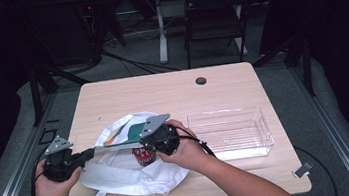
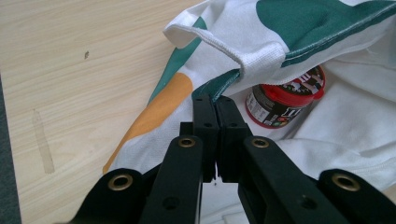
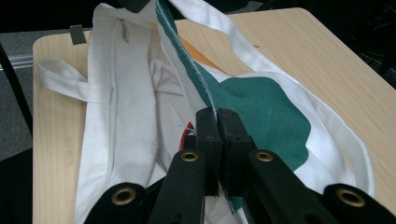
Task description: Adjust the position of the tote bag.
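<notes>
Meanwhile the left gripper and the right gripper each pinch the green-trimmed rim of the white tote bag lying at the table's near edge, holding its mouth apart. A red-lidded jar sits inside. Just right stands a clear plastic tray.

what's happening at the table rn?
A person holds a tote bag open with both tongs. The left tongs are shut on the bag's upper edge, and the right tongs pinch the same edge further along. A red-lidded jar lies inside the opening. A clear plastic bin sits on the table beside the bag.
</notes>
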A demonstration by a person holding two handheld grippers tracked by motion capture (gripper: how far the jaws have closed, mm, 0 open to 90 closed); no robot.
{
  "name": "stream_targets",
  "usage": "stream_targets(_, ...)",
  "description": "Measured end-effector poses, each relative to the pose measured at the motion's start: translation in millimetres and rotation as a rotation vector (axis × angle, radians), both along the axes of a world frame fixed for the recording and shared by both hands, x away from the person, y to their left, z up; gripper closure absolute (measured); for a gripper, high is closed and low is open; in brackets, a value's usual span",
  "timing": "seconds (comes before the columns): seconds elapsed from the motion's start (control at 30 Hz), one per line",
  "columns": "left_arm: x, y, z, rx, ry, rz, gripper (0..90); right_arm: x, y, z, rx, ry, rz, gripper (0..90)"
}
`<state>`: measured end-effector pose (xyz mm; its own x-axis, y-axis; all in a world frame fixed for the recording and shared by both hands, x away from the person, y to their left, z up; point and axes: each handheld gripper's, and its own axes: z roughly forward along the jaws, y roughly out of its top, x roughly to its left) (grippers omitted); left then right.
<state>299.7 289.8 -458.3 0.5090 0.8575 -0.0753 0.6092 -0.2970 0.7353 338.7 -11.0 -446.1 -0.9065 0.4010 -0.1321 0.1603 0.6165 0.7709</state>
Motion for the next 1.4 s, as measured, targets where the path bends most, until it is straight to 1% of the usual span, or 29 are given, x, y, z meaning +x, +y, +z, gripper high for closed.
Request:
stream_targets(0.1, 1.6, -0.3, 1.1, 0.001, 0.0, 0.006, 88.6, 2.4, 0.2, 0.1, 0.011, 0.001, -0.007, 88.4)
stream_targets(0.17, 2.6, -0.7, 2.7, 0.0, 0.002, 0.011, 88.6, 3.8, 0.3, 2.1, 0.003, -0.001, -0.002, 88.4)
stream_targets(0.2, 3.4, -0.9, 5.6, 0.008, -0.003, 0.013, 88.6, 4.2, 0.8, 2.7, 0.012, -0.004, -0.005, 88.4)
stream_targets(0.23, 3.8, -1.4, 7.0, 0.012, -0.007, 0.018, 88.6, 5.1, 0.5, 4.3, 0.003, -0.006, -0.002, 88.4)
stream_targets(0.3, 4.6, -1.4, 8.9, 0.015, -0.009, 0.016, 88.6, 6.3, 0.5, 5.4, 0.006, -0.005, -0.001, 88.4)
stream_targets(0.37, 7.6, -1.8, 14.0, 0.031, -0.012, 0.01, 88.5, 10.3, 0.1, 8.5, 0.025, 0.002, -0.011, 88.4)
stream_targets(0.43, 9.9, -2.4, 16.7, 0.028, -0.016, 0.012, 88.5, 13.3, -0.6, 11.4, 0.022, -0.001, -0.012, 88.4)
stream_targets(0.47, 9.9, -2.4, 16.7, 0.028, -0.016, 0.012, 88.5, 14.4, -0.7, 12.5, 0.029, -0.001, -0.015, 88.4)
stream_targets(0.5, 11.5, -3.4, 19.8, 0.035, -0.018, 0.013, 88.5, 15.2, -0.8, 13.6, 0.032, -0.001, -0.02, 88.4)
stream_targets(0.53, 11.5, -3.4, 19.8, 0.035, -0.018, 0.013, 88.5, 16.1, -1.0, 15.1, 0.025, -0.003, -0.019, 88.4)
stream_targets(0.6, 12.5, -5.2, 21.9, 0.038, -0.016, 0.019, 88.5, 17.7, -0.8, 17.2, 0.027, -0.003, -0.024, 88.4)
stream_targets(0.7, 14.3, -6.8, 25.1, 0.042, -0.001, 0.029, 88.5, 21.2, -0.9, 20.0, 0.023, 0.0, -0.029, 88.4)
stream_targets(0.77, 15.4, -7.4, 26.8, 0.042, -0.004, 0.041, 88.5, 21.7, -0.8, 20.8, 0.021, 0.001, -0.031, 88.4)
stream_targets(0.8, 16.1, -7.0, 28.4, 0.045, 0.004, 0.037, 88.5, 22.5, -0.4, 21.9, 0.025, 0.002, -0.033, 88.4)
stream_targets(0.87, 17.2, -7.0, 30.0, 0.049, 0.005, 0.038, 88.5, 23.0, 0.6, 23.4, 0.028, -0.003, -0.035, 88.5)
stream_targets(0.9, 18.1, -7.3, 31.3, 0.055, 0.008, 0.042, 88.5, 23.4, 0.8, 25.0, 0.018, -0.007, -0.034, 88.4)
stream_targets(0.93, 18.9, -8.0, 30.7, 0.051, -0.002, 0.049, 88.5, 23.9, 1.7, 25.5, 0.025, -0.008, -0.037, 88.4)
stream_targets(0.97, 19.9, -8.0, 31.9, 0.058, 0.009, 0.041, 88.5, 25.8, 2.0, 26.9, 0.018, -0.008, -0.039, 88.4)
stream_targets(1.03, 21.9, -8.8, 31.8, 0.064, 0.007, 0.043, 88.5, 27.2, 1.9, 27.1, 0.018, -0.002, -0.042, 88.4)
stream_targets(1.07, 22.9, -9.1, 31.5, 0.062, 0.009, 0.045, 88.5, 29.0, 2.0, 26.6, 0.024, 0.002, -0.045, 88.5)
stream_targets(1.13, 25.2, -9.2, 31.1, 0.063, 0.017, 0.044, 88.5, 32.4, 2.2, 26.1, 0.019, 0.009, -0.051, 88.4)
stream_targets(1.17, 26.2, -10.0, 30.4, 0.058, 0.015, 0.053, 88.5, 36.0, 2.2, 26.0, 0.019, 0.021, -0.055, 88.4)
stream_targets(1.2, 27.4, -10.1, 30.0, 0.056, 0.013, 0.053, 88.5, 36.0, 2.2, 26.0, 0.019, 0.021, -0.055, 88.4)
stream_targets(1.3, 30.7, -10.3, 29.3, 0.045, 0.012, 0.063, 88.4, 42.5, 3.0, 26.1, 0.024, 0.03, -0.068, 88.5)
stream_targets(1.4, 33.3, -9.6, 29.9, 0.048, 0.022, 0.055, 88.3, 45.9, 3.7, 26.1, 0.029, 0.027, -0.079, 88.4)
